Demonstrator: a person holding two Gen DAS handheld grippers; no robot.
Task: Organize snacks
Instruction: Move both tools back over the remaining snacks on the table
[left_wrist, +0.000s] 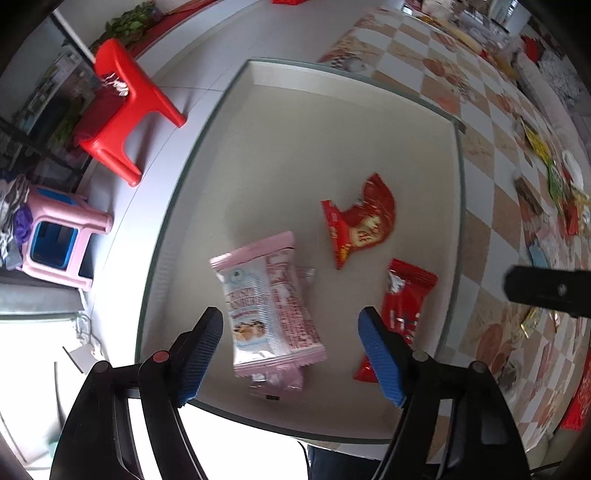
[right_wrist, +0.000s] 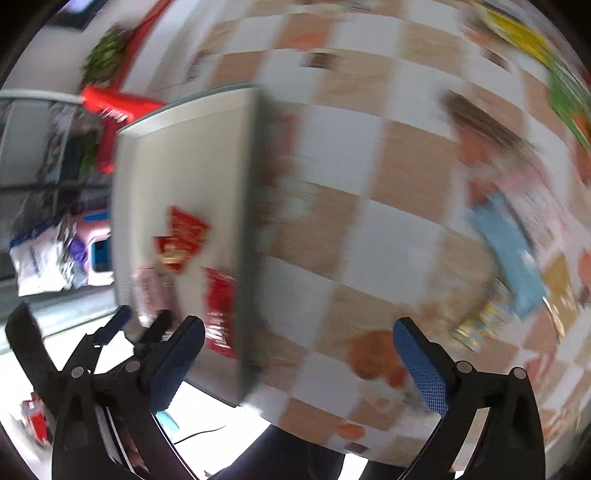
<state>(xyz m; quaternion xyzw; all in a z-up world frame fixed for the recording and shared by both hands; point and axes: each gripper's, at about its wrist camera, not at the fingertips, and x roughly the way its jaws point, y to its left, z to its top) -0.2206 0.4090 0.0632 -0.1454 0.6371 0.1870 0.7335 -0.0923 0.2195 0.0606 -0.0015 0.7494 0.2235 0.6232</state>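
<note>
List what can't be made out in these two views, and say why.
- Right wrist view: motion blur smears the loose packets on the checked cloth; none can be identified.
- Left wrist view: the pink packet covers a second pink one beneath.
- Left wrist view: a blue finger hides the red packet's lower end.

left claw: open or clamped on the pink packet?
Open. The left claw straddles the pink packet lying in the tray, with clear gaps beside both pads.

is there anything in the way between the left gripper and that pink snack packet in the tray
Nothing visible blocks it. The left gripper hangs open directly over the pink snack packet, which lies in the white tray. Two red packets lie off to the side, clear of the fingers.
</note>
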